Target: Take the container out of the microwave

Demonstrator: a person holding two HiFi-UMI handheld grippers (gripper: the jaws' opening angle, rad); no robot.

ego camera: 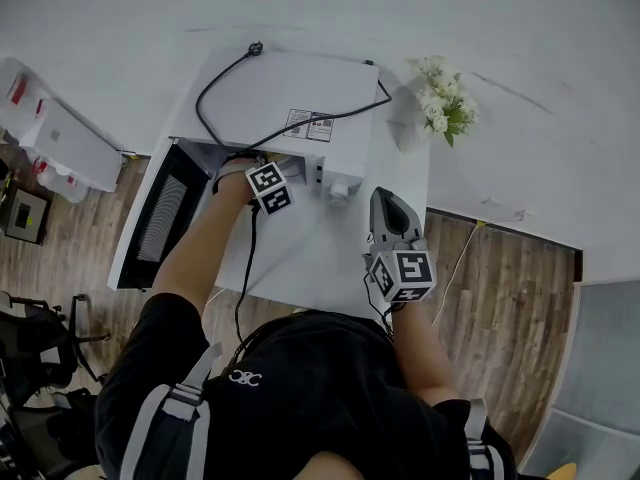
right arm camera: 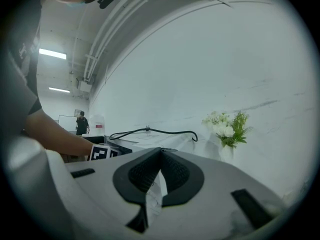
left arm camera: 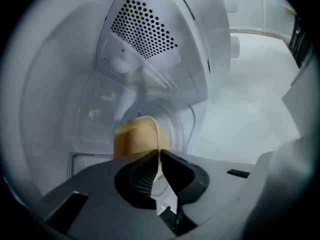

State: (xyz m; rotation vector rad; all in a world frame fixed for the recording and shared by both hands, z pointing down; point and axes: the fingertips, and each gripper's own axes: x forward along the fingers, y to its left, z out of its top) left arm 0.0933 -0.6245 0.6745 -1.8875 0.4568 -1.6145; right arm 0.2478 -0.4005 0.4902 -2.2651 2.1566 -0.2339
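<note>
The white microwave (ego camera: 290, 98) stands on a white table (ego camera: 300, 258), its door (ego camera: 160, 218) swung open to the left. My left gripper (left arm camera: 160, 154) reaches inside the cavity; in the head view only its marker cube (ego camera: 270, 188) shows at the opening. Its jaws are shut on the thin edge of a tan-yellow container (left arm camera: 136, 136) that sits low in the cavity. The perforated cavity wall (left arm camera: 142, 26) rises behind it. My right gripper (ego camera: 388, 200) rests over the table in front of the microwave's right side, jaws shut (right arm camera: 161, 151) with nothing between them.
A black power cable (ego camera: 215, 88) loops over the microwave's top. A vase of white flowers (ego camera: 440, 103) stands at the table's far right corner. White storage boxes (ego camera: 60, 138) sit on the wooden floor to the left, with a chair (ego camera: 40, 338) nearer.
</note>
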